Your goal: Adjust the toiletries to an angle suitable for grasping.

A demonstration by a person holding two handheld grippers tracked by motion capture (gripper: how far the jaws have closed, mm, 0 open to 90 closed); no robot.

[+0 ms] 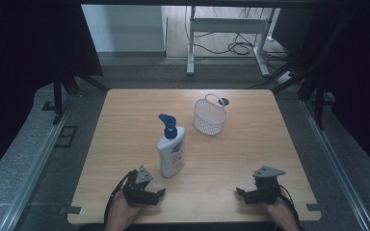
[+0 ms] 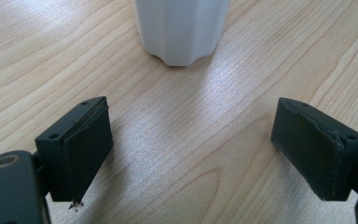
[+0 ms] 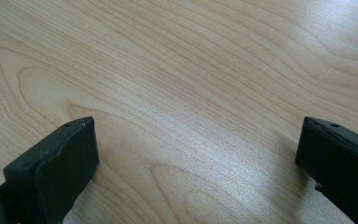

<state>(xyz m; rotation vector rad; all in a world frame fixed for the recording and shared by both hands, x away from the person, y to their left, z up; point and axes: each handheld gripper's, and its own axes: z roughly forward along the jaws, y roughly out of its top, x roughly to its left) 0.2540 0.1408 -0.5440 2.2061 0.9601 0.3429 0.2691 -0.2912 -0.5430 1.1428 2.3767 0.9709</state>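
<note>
One white pump bottle [image 1: 171,150] with a blue pump head, upright near the middle of the wooden table [image 1: 250,159]; one white mesh basket [image 1: 209,116] with a thin handle, farther back and to the right of the bottle, well apart from it; two hand-held grippers at the near edge, one in each hand

Left gripper [image 1: 160,192] low over the near left part of the table, jaws spread wide, holding nothing, touching nothing but perhaps the wood beneath; in the left gripper view, bare table between the two black pads [image 2: 88,149] and the bottle's white base [image 2: 182,30] standing just ahead, centred on the gap, near but clear of both jaws

Right gripper [image 1: 239,192] low over the near right part, jaws likewise spread wide and empty; in the right gripper view, plain wood grain between the pads [image 3: 67,161]

Bottle just beyond and slightly right of the left gripper, well apart from the right gripper; basket well apart from both
</note>
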